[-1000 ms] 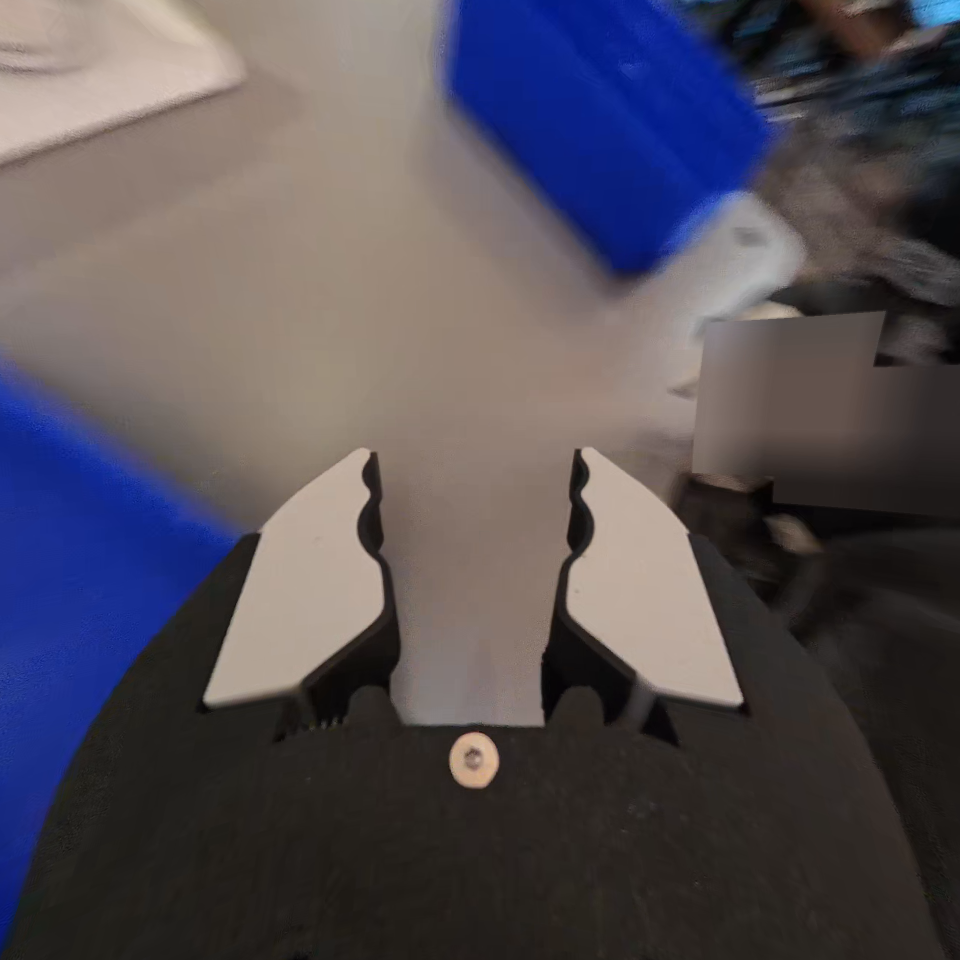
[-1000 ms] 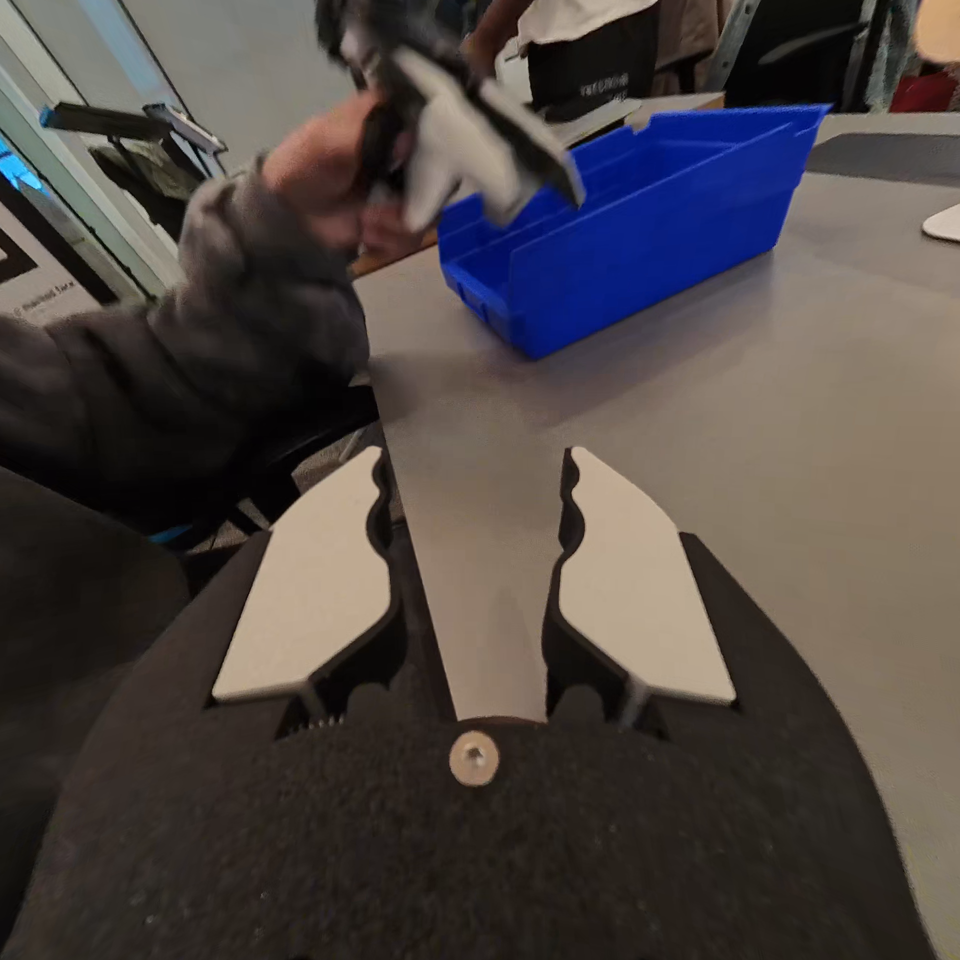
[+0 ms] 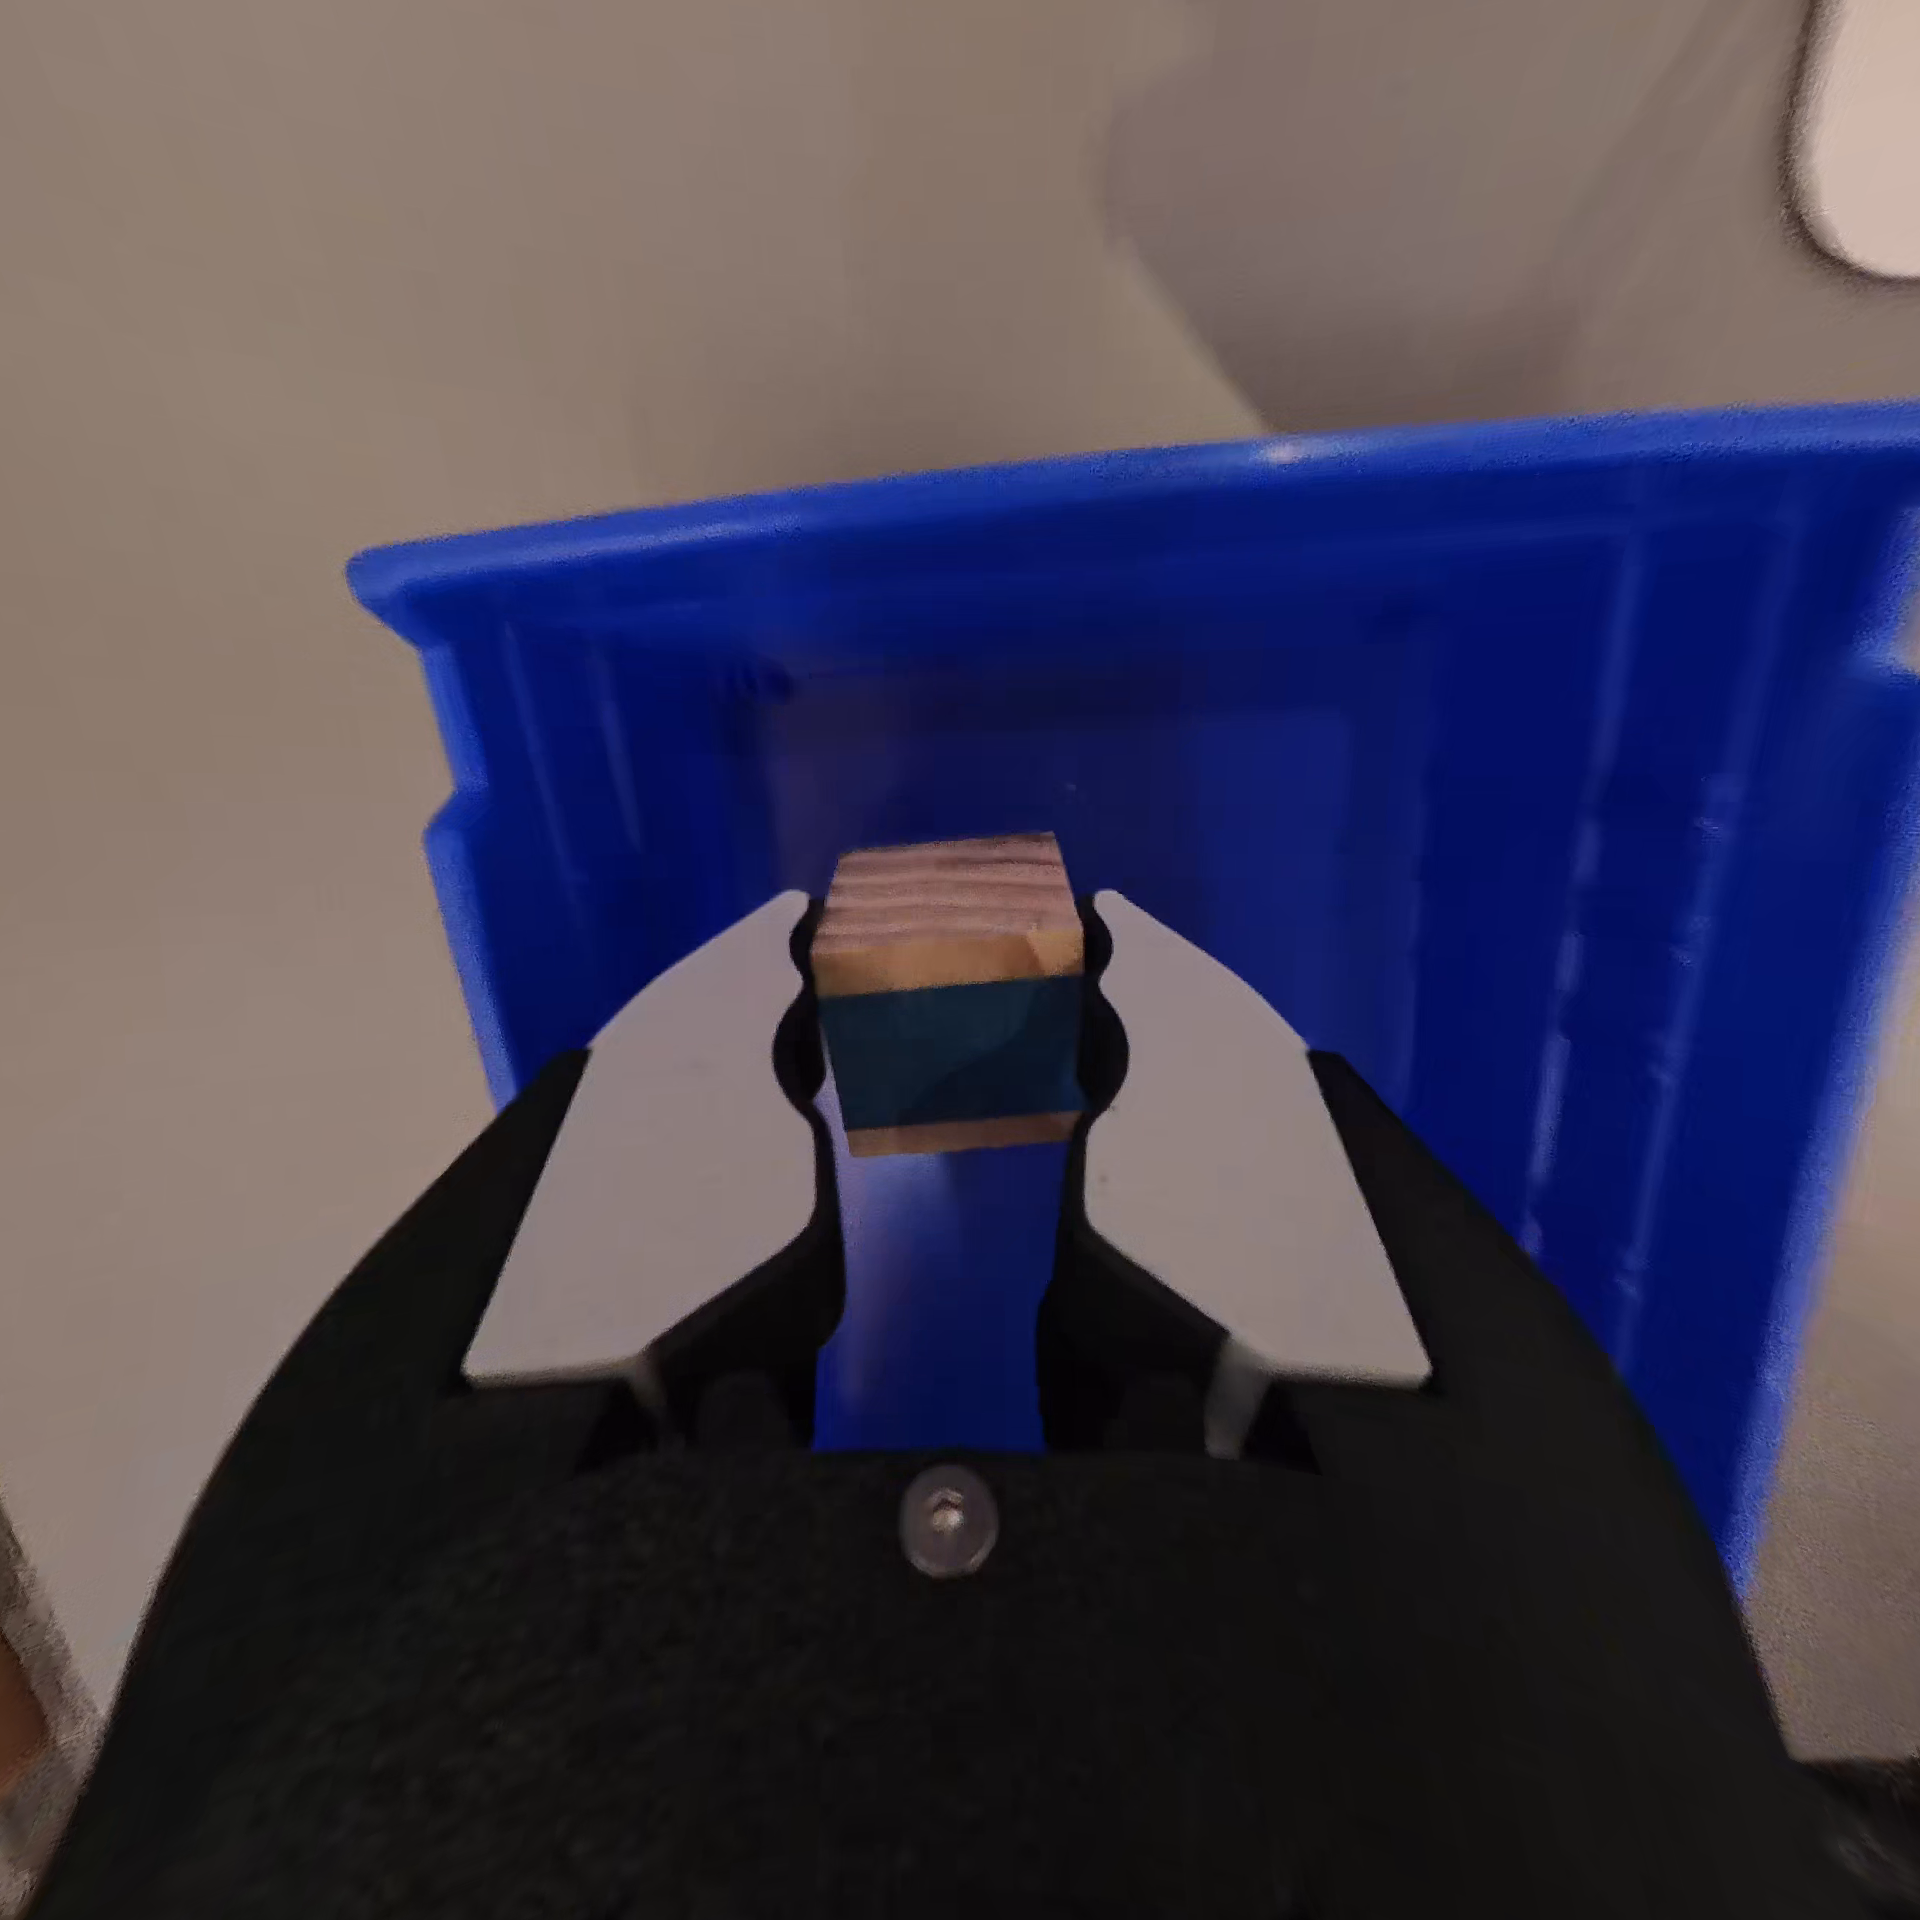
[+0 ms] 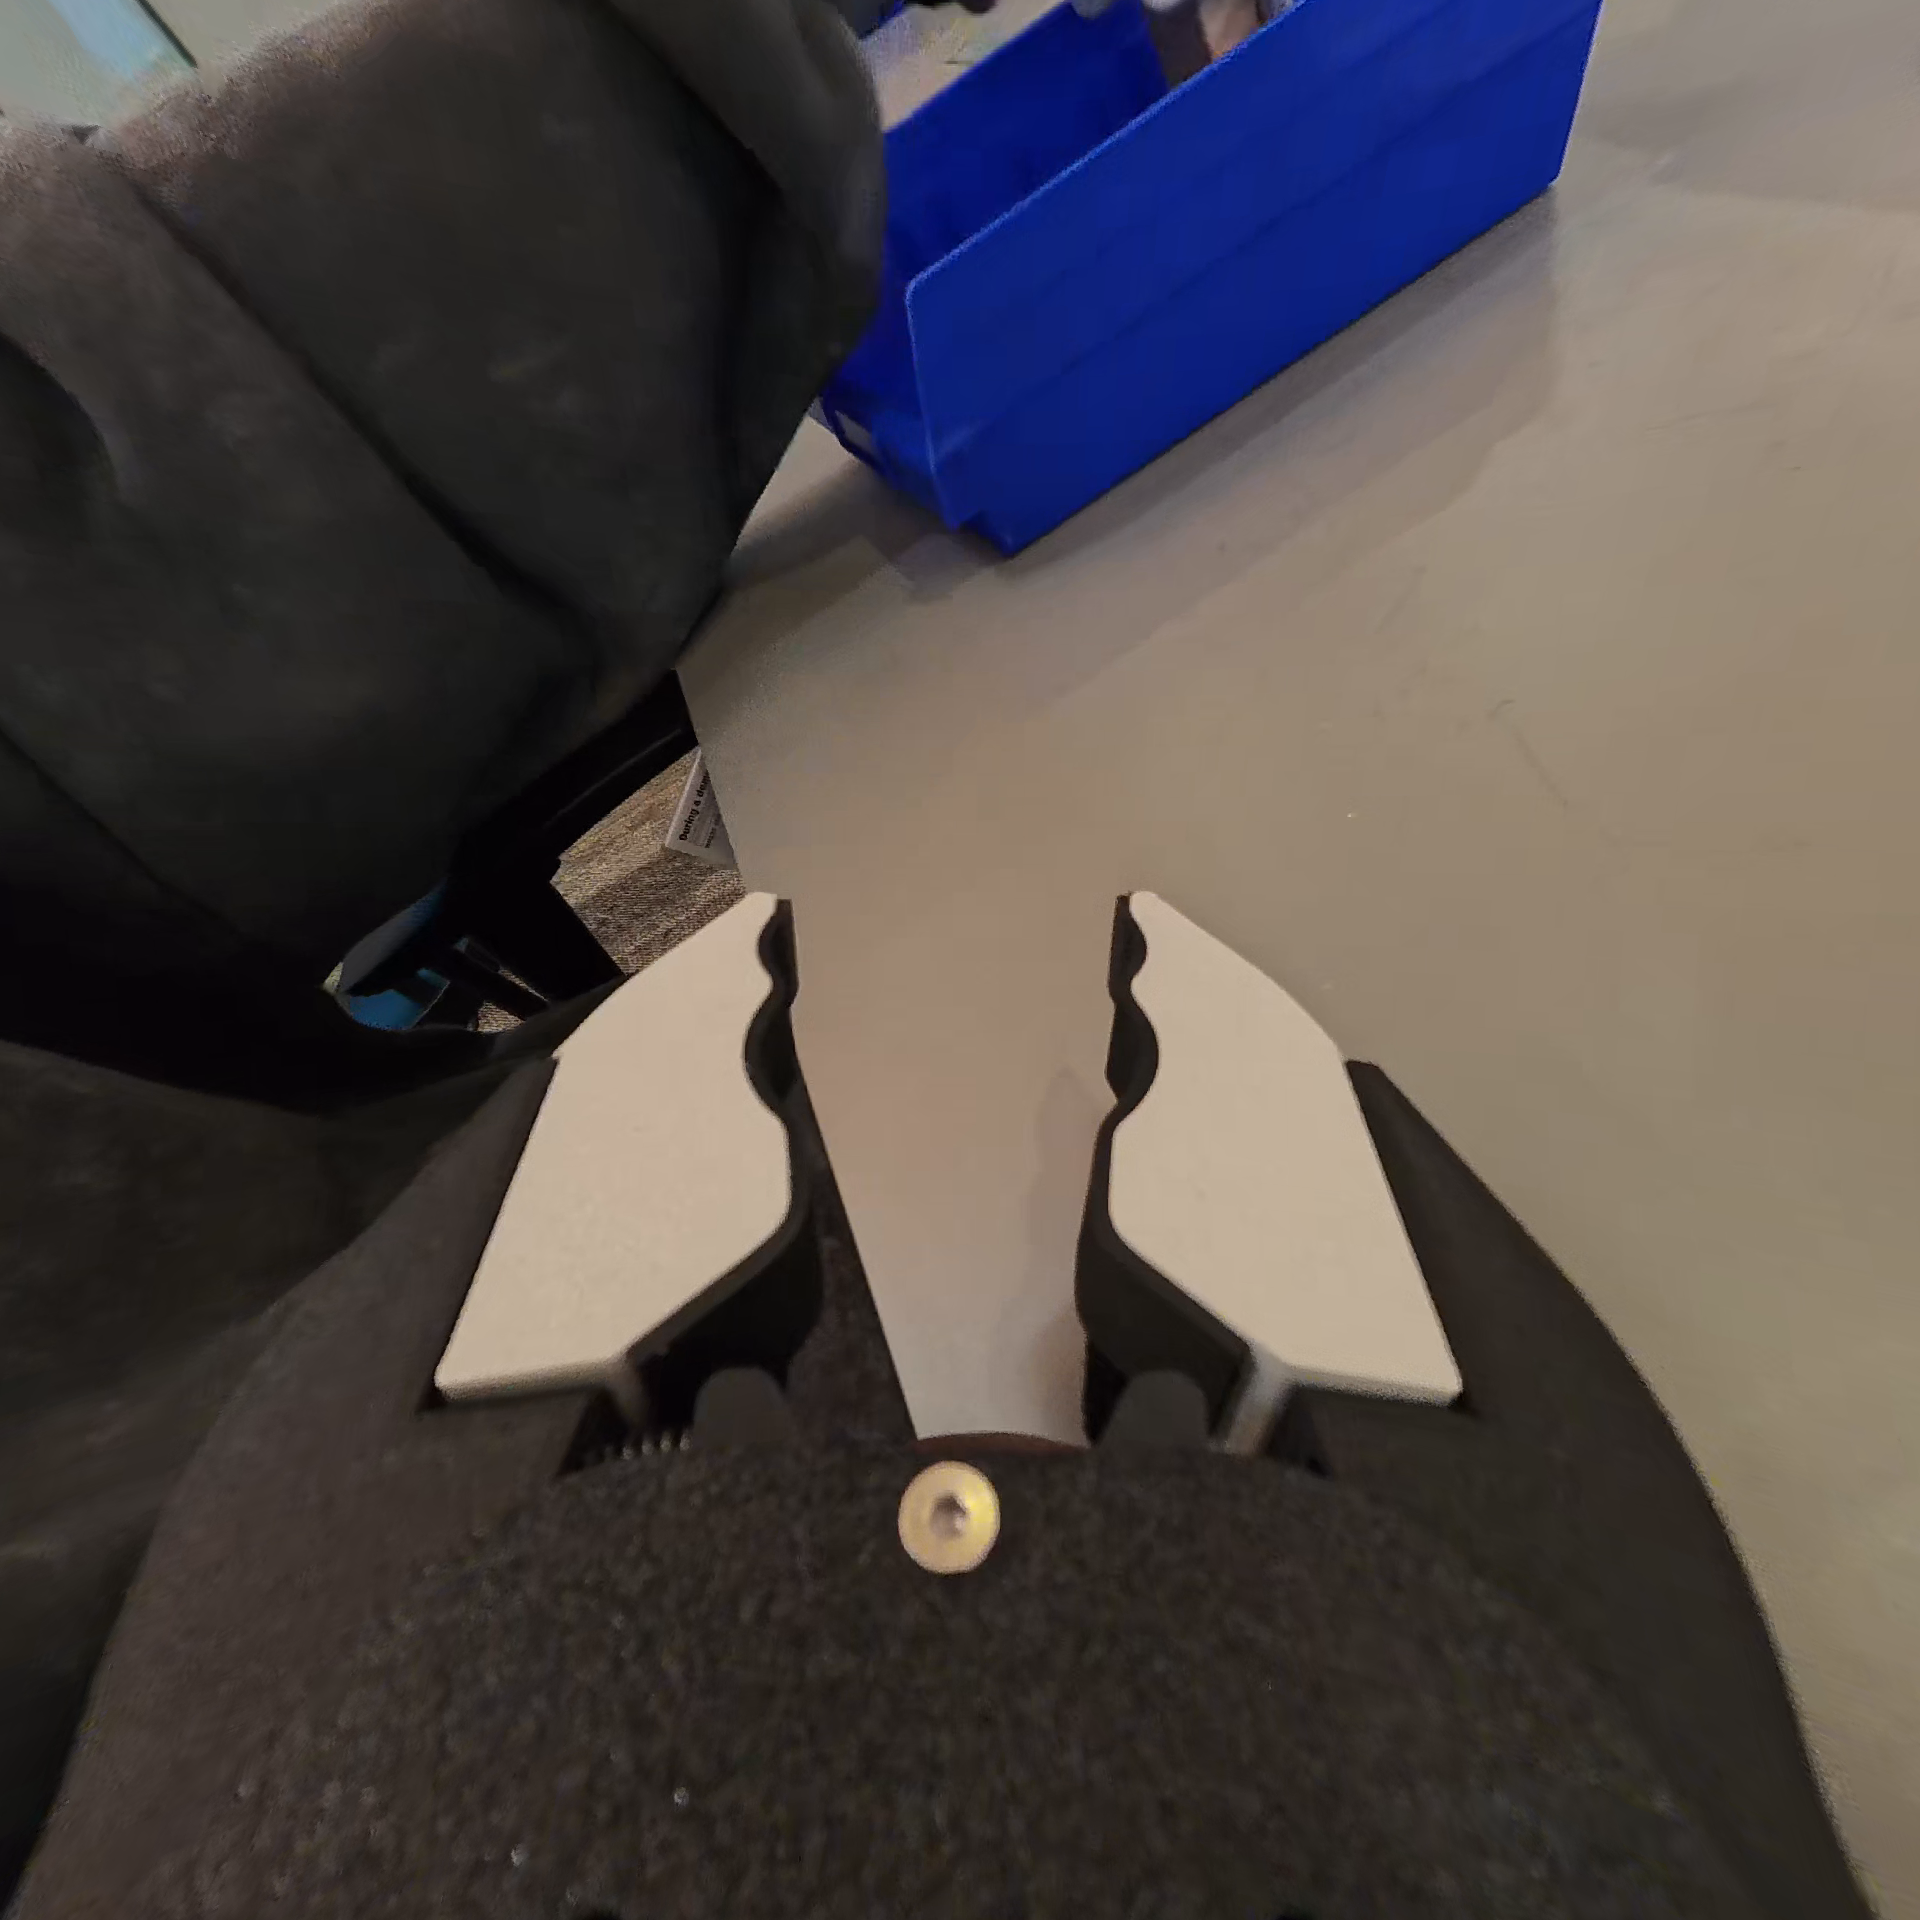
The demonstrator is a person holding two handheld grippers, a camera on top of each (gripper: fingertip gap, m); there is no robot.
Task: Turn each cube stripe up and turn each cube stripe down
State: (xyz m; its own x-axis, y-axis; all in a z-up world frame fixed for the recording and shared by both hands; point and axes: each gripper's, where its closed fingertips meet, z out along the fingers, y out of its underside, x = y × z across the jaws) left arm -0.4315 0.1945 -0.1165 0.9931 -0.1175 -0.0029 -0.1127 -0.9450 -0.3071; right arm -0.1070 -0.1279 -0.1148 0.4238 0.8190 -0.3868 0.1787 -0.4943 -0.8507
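One cube point(image 3: 951, 997) sits clamped between left fingers point(image 3: 665, 1132) (inside bin point(image 3: 1558, 831) walls).

A blue bin point(image 4: 1226, 270) on a grey tabletop point(image 4: 1403, 748), with a dark sleeve point(image 4: 416, 416) close by.

The bin is open-topped plastic with ribbed inner walls and sits toward the far side of the tabletop. A white rounded object point(image 3: 1870, 135) lies at the tabletop's edge of view, too blurred to identify. The sleeve fills the upper left of the right wrist view. Below it, past the tabletop's edge, are carpeted floor point(image 4: 644, 883) and a small paper card point(image 4: 701, 816).
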